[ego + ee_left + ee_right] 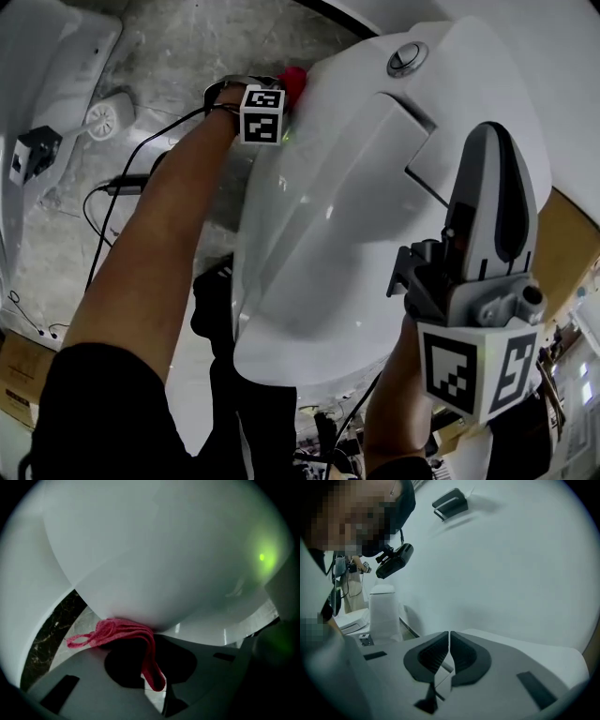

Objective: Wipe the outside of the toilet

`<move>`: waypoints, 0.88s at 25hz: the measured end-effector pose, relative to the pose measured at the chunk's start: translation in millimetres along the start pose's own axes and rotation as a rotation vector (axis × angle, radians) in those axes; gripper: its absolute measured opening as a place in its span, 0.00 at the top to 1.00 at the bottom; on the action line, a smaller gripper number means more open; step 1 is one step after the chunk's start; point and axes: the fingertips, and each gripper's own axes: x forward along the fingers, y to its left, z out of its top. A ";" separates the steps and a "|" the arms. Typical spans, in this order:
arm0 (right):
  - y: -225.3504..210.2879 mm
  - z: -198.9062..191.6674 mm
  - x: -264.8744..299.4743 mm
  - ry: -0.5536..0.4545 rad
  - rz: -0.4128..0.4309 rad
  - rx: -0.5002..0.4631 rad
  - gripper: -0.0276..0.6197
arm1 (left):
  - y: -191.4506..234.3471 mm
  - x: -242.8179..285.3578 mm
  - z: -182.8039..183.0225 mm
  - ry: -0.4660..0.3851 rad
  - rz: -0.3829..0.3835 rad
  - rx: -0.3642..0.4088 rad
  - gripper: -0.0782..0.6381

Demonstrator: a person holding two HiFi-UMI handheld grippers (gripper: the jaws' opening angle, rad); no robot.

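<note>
The white toilet [347, 206] fills the middle of the head view, with its flush button [408, 58] on top of the tank. My left gripper [275, 97] is at the tank's left side, shut on a red cloth [294, 82]. In the left gripper view the red cloth [123, 632] is pinched in my left gripper [143, 637] and pressed against the curved toilet wall [154, 550]. My right gripper [491, 150] hovers above the toilet's right side, shut and holding nothing. In the right gripper view my right gripper [449, 654] points at a bare white wall [511, 564].
Grey stone floor [178, 56] lies left of the toilet, with black cables [112, 187], a round white fitting [106, 115] and a black box [36, 147]. Another white fixture [37, 47] stands far left. Cardboard boxes [17, 375] sit at lower left. A second toilet [382, 611] shows behind.
</note>
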 end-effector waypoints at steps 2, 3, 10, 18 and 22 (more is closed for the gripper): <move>8.6 -3.5 -6.8 -0.003 0.023 -0.010 0.90 | -21.5 0.2 -6.3 -0.014 -0.001 -0.044 0.81; 13.7 -5.7 -9.3 -0.005 0.038 -0.017 0.90 | -31.3 0.3 -9.5 -0.020 0.002 -0.064 0.81; 53.1 -23.7 -34.3 -0.020 0.122 -0.045 0.90 | -112.1 7.9 -29.3 -0.019 -0.008 -0.126 0.81; 80.6 -48.9 -69.4 -0.008 0.156 -0.081 0.90 | -193.9 12.6 -55.6 -0.011 -0.038 -0.181 0.81; 96.9 -64.0 -85.5 0.008 0.138 -0.061 0.90 | -221.7 11.0 -55.9 -0.023 -0.047 -0.211 0.81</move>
